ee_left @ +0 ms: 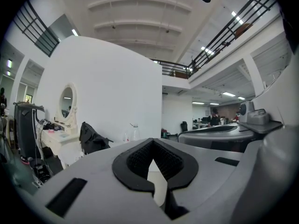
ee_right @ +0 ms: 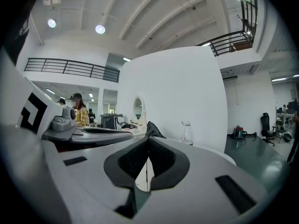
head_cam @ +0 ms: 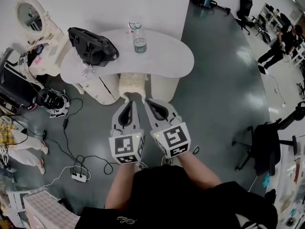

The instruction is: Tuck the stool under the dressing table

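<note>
The cream fluffy stool (head_cam: 131,82) sits under the white kidney-shaped dressing table (head_cam: 167,56), between its ribbed legs, with only its near part showing. My left gripper (head_cam: 127,101) and right gripper (head_cam: 145,101) lie side by side, pointing level at the stool's near edge. Both are shut with nothing between the jaws. I cannot tell whether their tips touch the stool. In the left gripper view the shut left gripper (ee_left: 152,158) fills the lower frame. The right gripper (ee_right: 148,157) does the same in the right gripper view.
On the tabletop lie a black bag (head_cam: 93,46) and a water bottle (head_cam: 139,39). A white vanity with an oval mirror (head_cam: 31,15) stands at the left. Cables and a power strip (head_cam: 78,175) lie on the floor. A black office chair (head_cam: 264,147) stands at the right.
</note>
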Available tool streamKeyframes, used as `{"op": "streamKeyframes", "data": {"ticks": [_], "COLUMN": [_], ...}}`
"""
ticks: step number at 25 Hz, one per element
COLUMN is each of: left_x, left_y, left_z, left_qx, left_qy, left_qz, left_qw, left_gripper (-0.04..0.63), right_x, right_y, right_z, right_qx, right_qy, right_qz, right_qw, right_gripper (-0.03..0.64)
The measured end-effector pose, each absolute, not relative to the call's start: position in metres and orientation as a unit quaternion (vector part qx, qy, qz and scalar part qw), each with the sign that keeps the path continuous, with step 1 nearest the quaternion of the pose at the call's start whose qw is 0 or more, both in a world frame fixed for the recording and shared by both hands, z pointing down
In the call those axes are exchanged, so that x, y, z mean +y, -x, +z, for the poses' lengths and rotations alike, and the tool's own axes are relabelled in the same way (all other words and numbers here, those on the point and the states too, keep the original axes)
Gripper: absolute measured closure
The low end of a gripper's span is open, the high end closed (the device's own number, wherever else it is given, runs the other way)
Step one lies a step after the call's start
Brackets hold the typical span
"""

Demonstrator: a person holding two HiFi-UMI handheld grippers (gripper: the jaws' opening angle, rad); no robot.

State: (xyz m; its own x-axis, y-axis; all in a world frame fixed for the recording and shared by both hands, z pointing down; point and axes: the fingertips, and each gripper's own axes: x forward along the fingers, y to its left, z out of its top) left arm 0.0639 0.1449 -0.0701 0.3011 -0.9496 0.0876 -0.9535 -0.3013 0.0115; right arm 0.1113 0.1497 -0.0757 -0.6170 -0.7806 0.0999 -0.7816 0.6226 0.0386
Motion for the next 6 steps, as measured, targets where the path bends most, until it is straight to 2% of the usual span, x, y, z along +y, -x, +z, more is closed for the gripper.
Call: {"op": "streamKeyframes", "data": {"ticks": [6], "left_x": [0.1484], "left_y": [-0.0611], "left_z": [-0.0731], "left_qx": [-0.591], "left_qy": [-0.806], "left_qz": [0.027], "left_qw": [0.027], "left_gripper": [0.591], "right_x": [0.1533], "right_y": [-0.1054], "right_z": [-0.0785], "right_qx": [-0.901], "right_qy": [-0.431], "right_qz": [0.011], "right_qw": [0.052], "right_gripper": [0.612]}}
